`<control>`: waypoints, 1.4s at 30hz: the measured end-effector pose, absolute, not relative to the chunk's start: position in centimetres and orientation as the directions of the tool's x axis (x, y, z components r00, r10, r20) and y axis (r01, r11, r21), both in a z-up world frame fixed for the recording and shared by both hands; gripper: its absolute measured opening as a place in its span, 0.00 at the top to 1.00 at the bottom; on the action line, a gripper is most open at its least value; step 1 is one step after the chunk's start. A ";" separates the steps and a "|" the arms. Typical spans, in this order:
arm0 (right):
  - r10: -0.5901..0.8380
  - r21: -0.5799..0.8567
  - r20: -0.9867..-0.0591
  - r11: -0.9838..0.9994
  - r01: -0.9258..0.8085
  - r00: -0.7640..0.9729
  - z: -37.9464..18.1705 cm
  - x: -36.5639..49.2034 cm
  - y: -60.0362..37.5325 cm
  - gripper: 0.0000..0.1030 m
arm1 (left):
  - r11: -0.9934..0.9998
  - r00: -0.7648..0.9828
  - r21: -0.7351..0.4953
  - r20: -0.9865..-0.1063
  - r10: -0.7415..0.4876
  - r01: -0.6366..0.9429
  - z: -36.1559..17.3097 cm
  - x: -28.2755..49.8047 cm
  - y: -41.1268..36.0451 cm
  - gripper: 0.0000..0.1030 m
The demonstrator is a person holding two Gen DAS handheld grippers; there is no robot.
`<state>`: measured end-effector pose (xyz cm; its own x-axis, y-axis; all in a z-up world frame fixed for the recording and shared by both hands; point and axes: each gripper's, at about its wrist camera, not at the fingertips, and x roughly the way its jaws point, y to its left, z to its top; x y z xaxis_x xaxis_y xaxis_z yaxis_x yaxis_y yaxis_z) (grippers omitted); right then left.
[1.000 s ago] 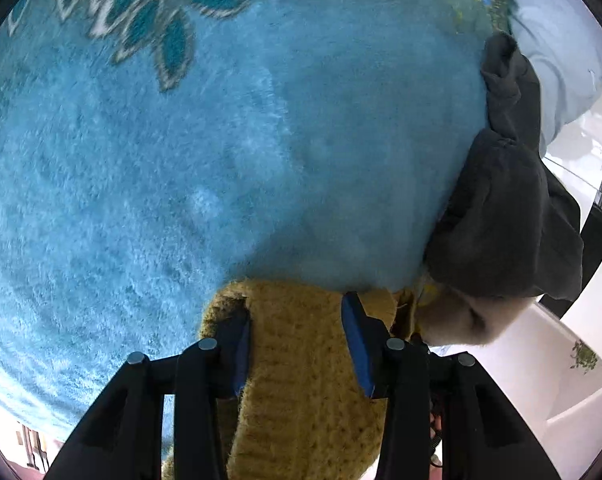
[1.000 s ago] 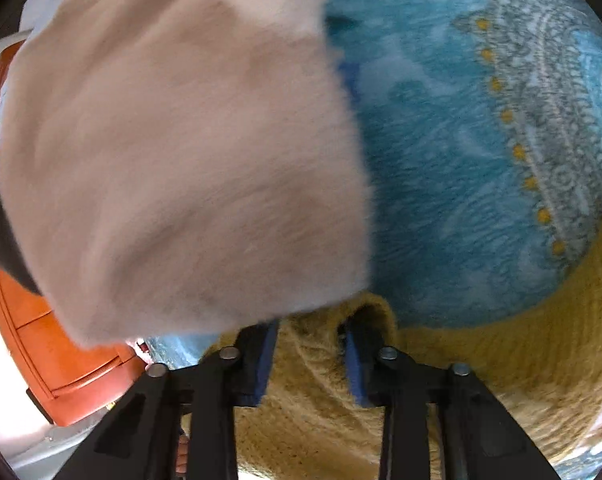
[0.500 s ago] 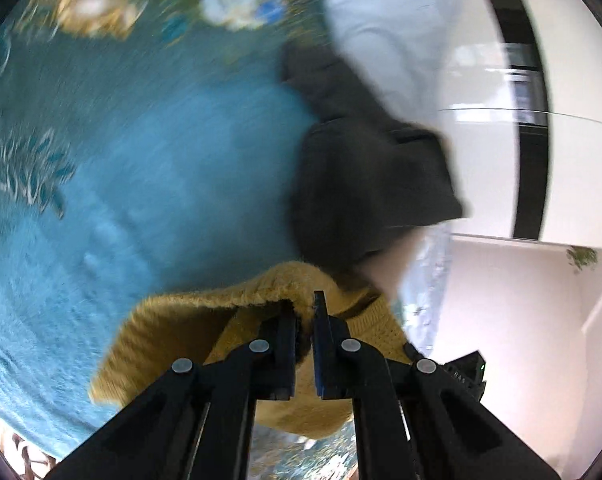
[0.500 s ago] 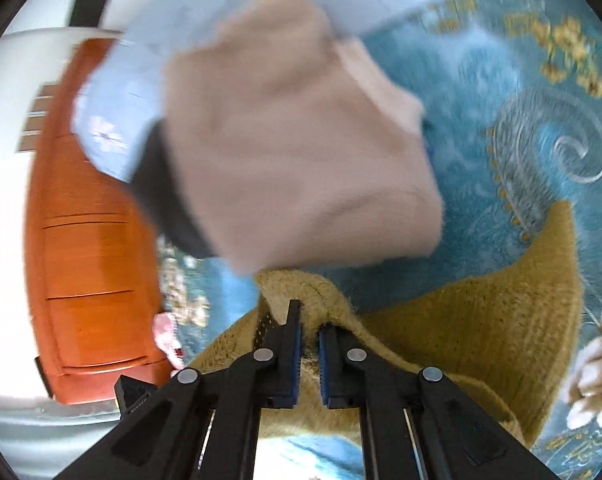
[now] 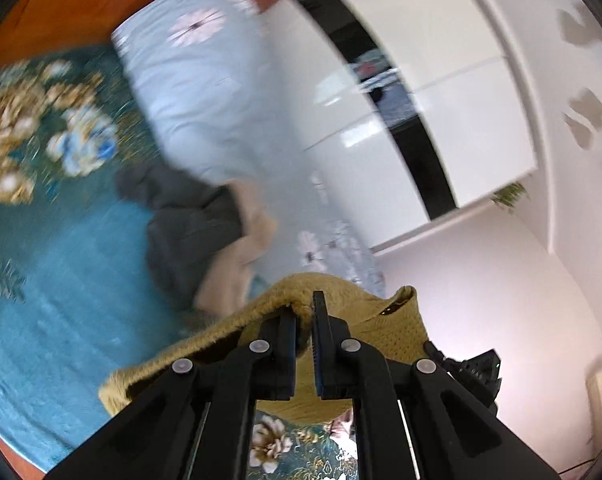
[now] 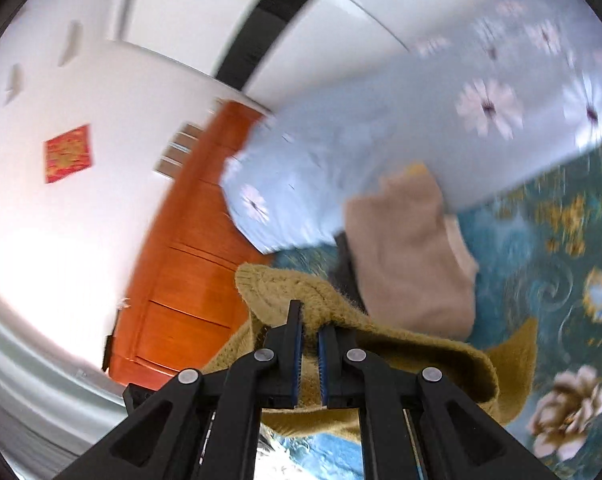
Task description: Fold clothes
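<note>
Above the bed [image 5: 53, 288] | both hand-held grippers, left [image 5: 303, 312] and right [image 6: 309, 322], now clamp the yellow sweater [image 5: 381, 332], lifted clear | fold underway

Bright daylight, heavy motion blur, fisheye-warped dark edges.

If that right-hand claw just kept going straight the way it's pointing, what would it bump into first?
Apart from the yellow knit sweater that the right gripper is already clamped on, probably the beige folded garment lying on the teal blanket just ahead, or the light blue floral pillow behind it. Blur makes depth uncertain.
</note>
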<state>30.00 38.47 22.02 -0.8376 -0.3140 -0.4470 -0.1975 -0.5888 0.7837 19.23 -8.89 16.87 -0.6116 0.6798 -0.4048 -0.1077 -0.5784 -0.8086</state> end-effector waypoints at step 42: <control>-0.111 0.682 -0.642 -0.534 -0.499 -0.759 17.7 39.8 50.4 0.93 | -0.705 -0.260 -0.704 -0.668 0.697 -0.084 6.5 11.3 5.6 0.94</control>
